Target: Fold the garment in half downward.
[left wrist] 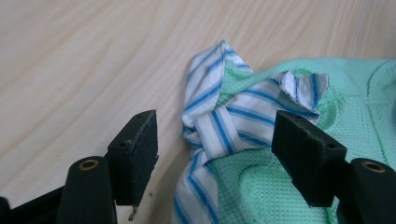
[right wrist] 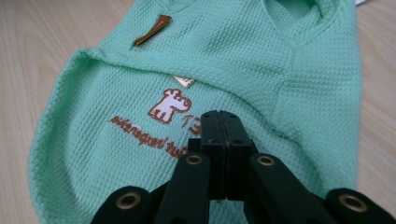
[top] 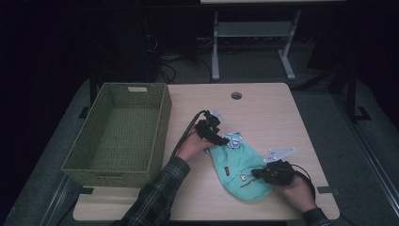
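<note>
A mint-green waffle-knit garment (top: 237, 167) lies flat on the wooden table (top: 273, 113), with a brown animal print and lettering (right wrist: 163, 109) on it. A blue-and-white striped collar (left wrist: 224, 121) is bunched at the garment's far end (top: 234, 138). My left gripper (top: 225, 140) is open, and its jaws (left wrist: 215, 135) stand on either side of the striped collar without pressing on it. At the near right, my right gripper (top: 254, 173) is shut, its tips (right wrist: 224, 121) together just over the green fabric (right wrist: 224, 60) beside the print. No fold shows between its pads.
An empty green woven basket (top: 160, 127) stands along the table's left side, close to my left forearm. A round cable hole (top: 236, 95) sits near the far edge. Bare tabletop lies beyond and to the right of the garment. Another table's legs (top: 215, 47) stand behind.
</note>
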